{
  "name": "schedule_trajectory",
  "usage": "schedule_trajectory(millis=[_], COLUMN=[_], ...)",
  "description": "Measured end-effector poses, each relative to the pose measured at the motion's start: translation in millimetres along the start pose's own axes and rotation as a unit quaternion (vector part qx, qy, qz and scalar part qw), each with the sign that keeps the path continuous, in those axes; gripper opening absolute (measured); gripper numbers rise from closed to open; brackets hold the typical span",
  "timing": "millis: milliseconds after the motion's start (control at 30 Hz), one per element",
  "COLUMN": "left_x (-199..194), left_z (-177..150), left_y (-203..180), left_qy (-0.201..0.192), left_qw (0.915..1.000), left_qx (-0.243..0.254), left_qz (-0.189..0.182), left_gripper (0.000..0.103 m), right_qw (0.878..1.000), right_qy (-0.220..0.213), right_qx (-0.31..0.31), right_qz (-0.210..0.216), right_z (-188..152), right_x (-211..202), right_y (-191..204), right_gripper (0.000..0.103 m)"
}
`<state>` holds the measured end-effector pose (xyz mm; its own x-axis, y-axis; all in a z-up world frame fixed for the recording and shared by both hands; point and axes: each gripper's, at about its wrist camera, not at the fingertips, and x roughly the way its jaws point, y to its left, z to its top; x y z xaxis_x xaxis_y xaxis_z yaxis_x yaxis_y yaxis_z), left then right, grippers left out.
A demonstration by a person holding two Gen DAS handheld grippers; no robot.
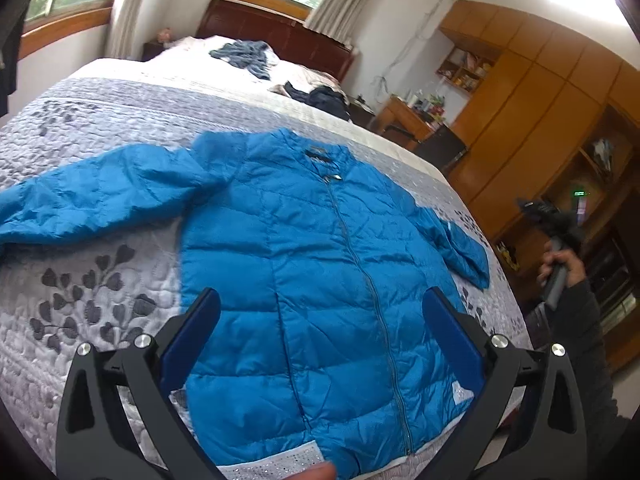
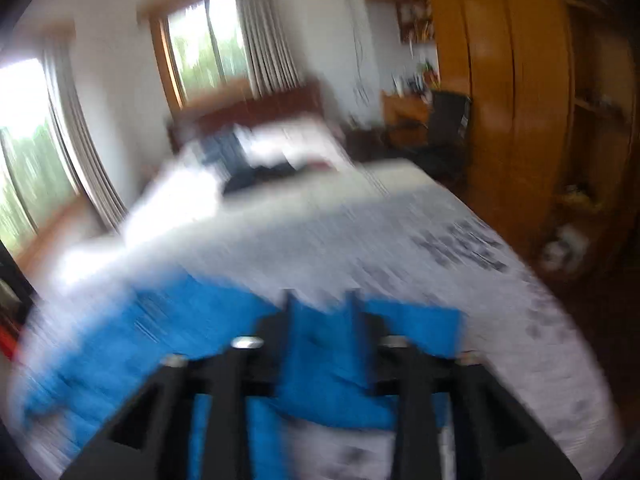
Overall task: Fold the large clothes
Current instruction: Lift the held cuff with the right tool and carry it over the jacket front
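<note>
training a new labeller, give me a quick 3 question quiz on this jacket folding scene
1. True or false: the blue puffer jacket lies front up, zipped, on the quilted bedspread.
2. The left gripper is: A) open above the jacket's lower part, B) shut on a sleeve, C) out of view.
3. Which way does the jacket's collar point?

Key
1. True.
2. A.
3. Towards the wooden headboard, away from the camera.

Jacket (image 1: 312, 248) — plain bright blue, grey zip; bedspread (image 1: 100, 120) — pale grey-white quilting with dark grey leaf motifs; wardrobe (image 1: 532, 92) orange-brown wood; left gripper (image 1: 320, 312) black, blue-padded.
</note>
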<state>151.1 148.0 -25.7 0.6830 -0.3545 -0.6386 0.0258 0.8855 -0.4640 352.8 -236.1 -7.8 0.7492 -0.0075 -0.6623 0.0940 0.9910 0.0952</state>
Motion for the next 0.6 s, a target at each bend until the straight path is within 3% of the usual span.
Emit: schedule_trajectory(millis=[133,300,500,600], left_x=[18,31,53,61], left_z=[-1,4,10,9], left_y=[-4,-1,10,12], left_qy=[0.018,0.023,0.039,0.047], left_qw=[0.9998,0.9997,0.9992,0.9988], left_qx=[0.005,0.002,-0.011,-0.011], left_qz=[-0.008,0.004,0.006,0.002], left_gripper=[0.1,0.1,0.1,0.1], right_qw=[0.986,0.962,0.943,0.945], right_qy=[0.085,0.101,0.1,0.105], right_qx=[-0.125,-0.218,-0.25,-0.219], right_qz=[-0.072,-0.133,-0.196,-0.219], right_z=[-40,-62,-59,-53], right_x=[71,125,164,167], right_y=[19,45,55,42], right_gripper=[0.038,0.047,0.053,0.053])
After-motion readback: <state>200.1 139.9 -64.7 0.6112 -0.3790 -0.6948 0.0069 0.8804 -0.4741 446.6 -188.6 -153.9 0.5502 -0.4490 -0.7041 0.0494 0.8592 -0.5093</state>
